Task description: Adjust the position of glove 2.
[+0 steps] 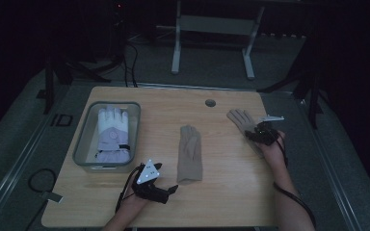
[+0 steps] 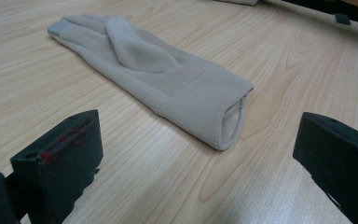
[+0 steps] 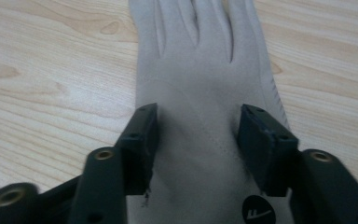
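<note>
Beige glove point(image 3: 205, 121) — between right hand-held gripper point(image 3: 196, 135) jaws, flat.

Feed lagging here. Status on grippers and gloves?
Left gripper open, short of middle beige glove. Right gripper open, astride right beige glove. Nothing in the way.

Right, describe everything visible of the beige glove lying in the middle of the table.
The middle beige glove is a thin, soft knit-looking fabric glove lying flat on the wooden table, fingers pointing away from the person, open cuff toward them. Its thumb is folded across the palm, and one fingertip looks grey. The left gripper, jaws wide open, sits just short of the cuff without touching it.
</note>
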